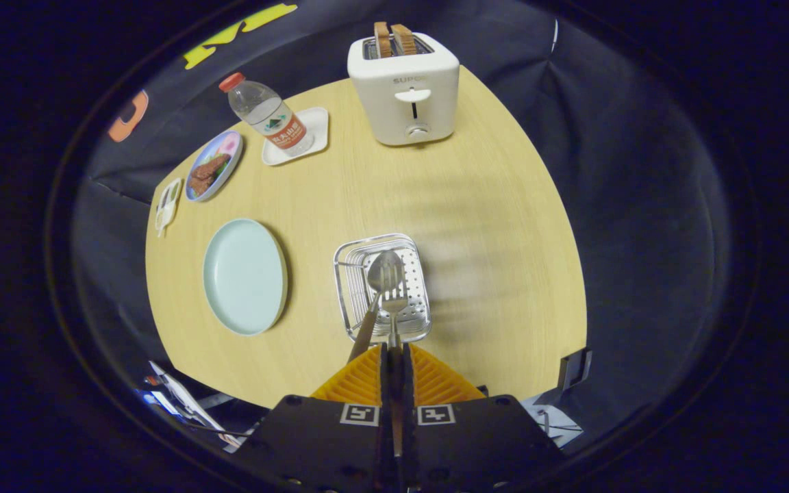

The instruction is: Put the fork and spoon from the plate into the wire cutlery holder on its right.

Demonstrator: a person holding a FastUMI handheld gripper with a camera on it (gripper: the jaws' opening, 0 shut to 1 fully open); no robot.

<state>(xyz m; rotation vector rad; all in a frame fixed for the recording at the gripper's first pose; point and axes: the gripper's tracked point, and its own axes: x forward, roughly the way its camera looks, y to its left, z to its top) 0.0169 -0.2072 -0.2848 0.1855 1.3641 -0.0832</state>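
Here, the gripper (394,350) has its fingers pressed together on the fork (394,301), poised over the wire cutlery holder (382,287); the spoon (382,274) lies alongside. The pale plate (244,276) sits bare at nine o'clock from the holder.

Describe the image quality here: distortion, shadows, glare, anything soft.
Gripper view: fisheye bends the table edge into a curve; streaky soft shadows fall on the wood beyond the wire holder; fork and spoon glint with highlights; the gripper, shut on the fork handle, looks slightly soft; the toaster is evenly lit.
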